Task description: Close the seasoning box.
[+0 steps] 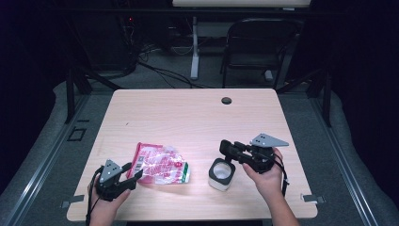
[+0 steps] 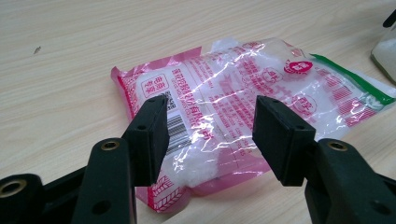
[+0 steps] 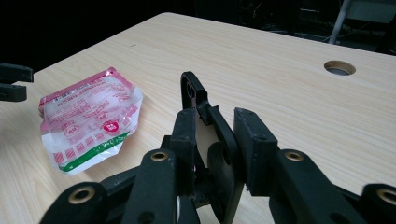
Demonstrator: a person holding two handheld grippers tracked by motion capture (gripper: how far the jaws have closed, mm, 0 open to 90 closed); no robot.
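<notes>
A crinkled pink and clear bag (image 1: pixel 160 168) of white grains lies at the front left of the wooden table (image 1: pixel 188 117). My left gripper (image 1: pixel 133 172) stands open at the bag's near left corner. In the left gripper view the bag (image 2: pixel 243 98) lies between and beyond the spread jaws of that gripper (image 2: pixel 210 130). A white cup (image 1: pixel 221 174) with a dark inside stands front right of centre. Just above the cup, my right gripper (image 1: pixel 234 153) is shut on a flat black handle (image 3: pixel 198 105) with a looped end. What hangs from the handle is hidden.
A round cable hole (image 1: pixel 227 100) sits near the table's far edge. Beyond the table stand a dark chair (image 1: pixel 256 44) and a white desk leg (image 1: pixel 194 47). Bare tabletop stretches across the far half. The cup's edge (image 2: pixel 385 51) shows at the right of the left gripper view.
</notes>
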